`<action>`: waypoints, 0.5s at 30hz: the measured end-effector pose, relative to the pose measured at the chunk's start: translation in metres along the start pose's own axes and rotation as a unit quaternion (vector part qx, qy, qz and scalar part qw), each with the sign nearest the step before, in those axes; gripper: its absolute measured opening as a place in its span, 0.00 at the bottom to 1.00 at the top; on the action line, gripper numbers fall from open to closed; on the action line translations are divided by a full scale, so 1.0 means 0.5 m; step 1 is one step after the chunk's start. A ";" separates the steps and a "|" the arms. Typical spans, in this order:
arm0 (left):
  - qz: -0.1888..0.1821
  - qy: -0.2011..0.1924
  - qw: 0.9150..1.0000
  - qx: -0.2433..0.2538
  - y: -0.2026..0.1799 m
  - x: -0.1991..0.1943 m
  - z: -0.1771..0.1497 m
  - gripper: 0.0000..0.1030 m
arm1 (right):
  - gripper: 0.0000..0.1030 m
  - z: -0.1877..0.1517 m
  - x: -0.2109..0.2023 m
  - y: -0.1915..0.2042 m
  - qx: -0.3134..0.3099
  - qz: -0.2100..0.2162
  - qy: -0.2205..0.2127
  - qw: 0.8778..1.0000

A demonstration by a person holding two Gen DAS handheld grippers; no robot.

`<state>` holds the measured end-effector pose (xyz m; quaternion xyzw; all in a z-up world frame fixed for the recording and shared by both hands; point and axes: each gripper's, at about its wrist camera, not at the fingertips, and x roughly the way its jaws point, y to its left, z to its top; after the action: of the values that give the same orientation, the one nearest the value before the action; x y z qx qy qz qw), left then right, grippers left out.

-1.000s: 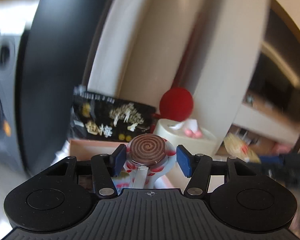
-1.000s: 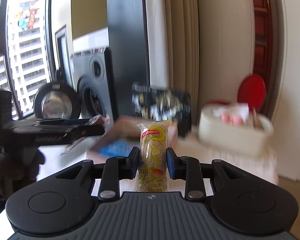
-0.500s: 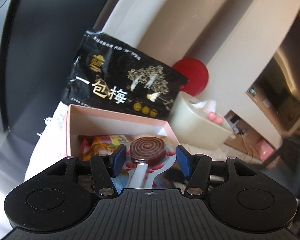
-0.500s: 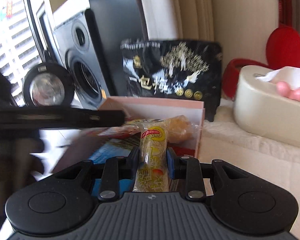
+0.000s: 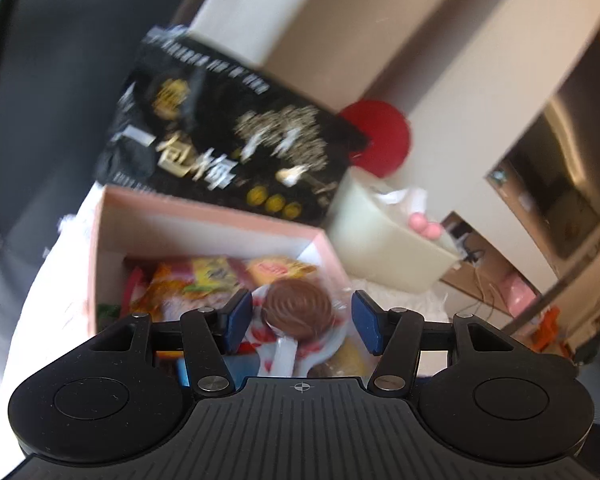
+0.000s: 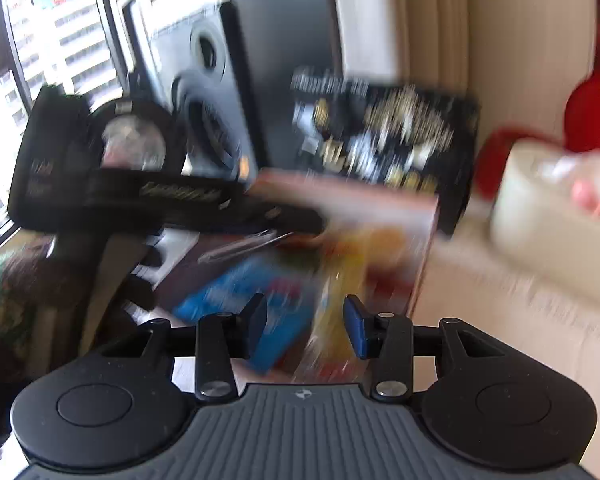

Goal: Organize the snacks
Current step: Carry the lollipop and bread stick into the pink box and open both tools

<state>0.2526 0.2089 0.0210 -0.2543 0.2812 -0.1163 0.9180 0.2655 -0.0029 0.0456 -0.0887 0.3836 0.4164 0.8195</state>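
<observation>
A pink box [image 5: 204, 216] holds several wrapped snacks. My left gripper [image 5: 302, 318] is over the box, its jaws open, with a brown spiral lollipop [image 5: 298, 308] in a clear wrapper lying between the blue pads, apart from both. My right gripper [image 6: 306, 326] is over the same box [image 6: 424, 240], jaws open. The yellow snack pack [image 6: 332, 316] sits blurred between and below its pads, no longer pinched. The left gripper [image 6: 180, 196] also shows in the right wrist view, reaching across the box.
A black plum bag [image 5: 228, 148] stands behind the box. A cream tissue box [image 5: 384, 244] and a red round object [image 5: 380, 136] are to the right. A dark speaker [image 6: 208, 80] stands at the left by the window.
Both grippers have moved closer down over the box. My right gripper has opened and let go of the yellow snack pack. My left gripper's jaws have opened wider around the lollipop.
</observation>
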 end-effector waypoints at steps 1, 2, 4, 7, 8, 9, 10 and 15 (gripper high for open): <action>-0.010 -0.011 1.000 0.002 -0.002 -0.006 0.001 0.57 | 0.41 -0.003 0.011 0.007 -0.005 -0.008 0.006 1.000; -0.021 -0.027 0.999 -0.001 -0.001 -0.017 0.004 0.57 | 0.41 -0.003 0.024 0.009 -0.008 -0.015 0.011 1.000; -0.027 -0.061 0.998 -0.010 -0.001 -0.043 0.012 0.57 | 0.41 0.003 0.052 0.003 -0.001 -0.021 0.012 1.000; -0.004 -0.065 0.998 -0.001 -0.013 -0.075 0.021 0.57 | 0.41 0.017 0.075 0.012 -0.026 -0.036 -0.008 0.999; 0.010 -0.057 0.998 0.009 -0.021 -0.082 0.019 0.57 | 0.41 0.021 0.081 0.017 -0.040 -0.046 -0.011 0.998; 0.026 -0.049 0.998 0.024 -0.029 -0.089 0.012 0.57 | 0.40 0.023 0.084 0.019 -0.051 -0.054 -0.017 0.997; 0.041 -0.043 0.997 0.043 -0.038 -0.095 0.002 0.57 | 0.40 0.026 0.086 0.020 -0.058 -0.058 -0.020 0.996; 0.103 -0.046 0.987 0.115 -0.064 -0.128 -0.069 0.57 | 0.41 0.015 0.056 -0.009 -0.014 -0.009 -0.017 1.000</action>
<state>0.1782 0.1908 0.0430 -0.1224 0.2478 -0.0410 0.9602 0.2832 0.0150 0.0303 -0.0968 0.3629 0.4161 0.8281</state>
